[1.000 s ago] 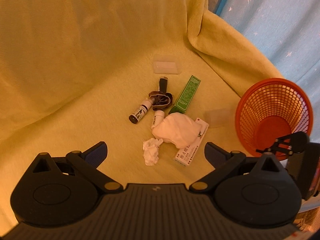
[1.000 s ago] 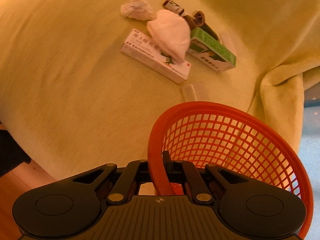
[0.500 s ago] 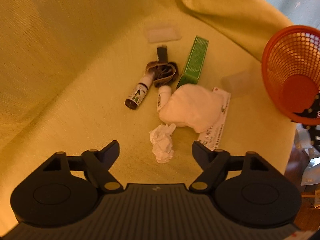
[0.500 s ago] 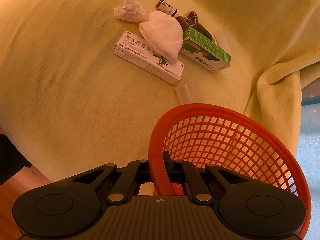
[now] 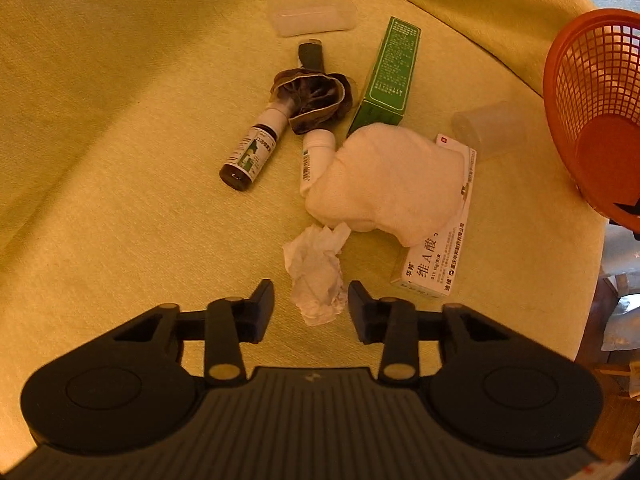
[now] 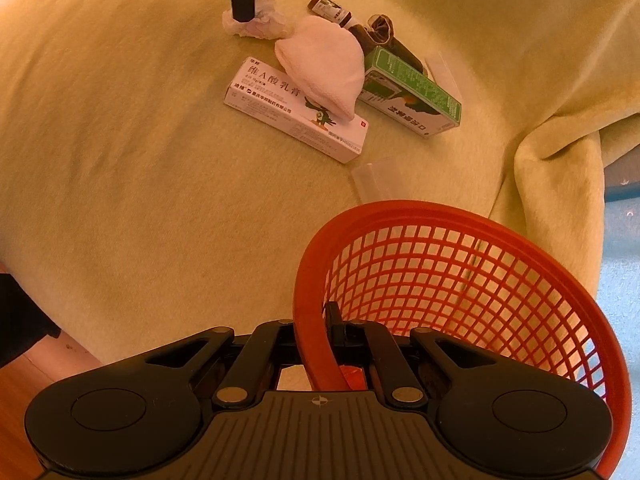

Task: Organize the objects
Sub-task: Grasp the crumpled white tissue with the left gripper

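We see the left gripper (image 5: 311,304) low over the yellow blanket (image 5: 120,120), its 2 fingers (image 5: 262,304) set moderately apart on either side of the crumpled tissue (image 5: 318,276). A gap shows on each side in the left wrist view, so they are not clamped on it. From the right wrist view only 1 dark finger of that gripper enters at the top edge, in front of the tissue (image 6: 260,20); contact there cannot be judged.

The right gripper (image 6: 320,340) has its fingers drawn narrow onto the rim of the red mesh basket (image 6: 460,280), 1 inside and 1 outside the wall. The basket is cut off at the right edge of both views.

The remaining items lie clustered on the blanket:
- white cloth pouch (image 5: 388,184), lying across the white medicine box (image 5: 440,256) and hiding the lower part of the small white bottle (image 5: 314,156);
- green box (image 5: 388,72), just behind the pouch;
- dark brown bottle (image 5: 250,152), its cap end under the brown scrunchie (image 5: 312,96);
- a dark object (image 5: 311,54) behind the scrunchie, mostly hidden, identity unclear;
- 2 translucent plastic cases (image 5: 312,10), faint against the blanket; the nearer 1 sits between the white box and the basket.
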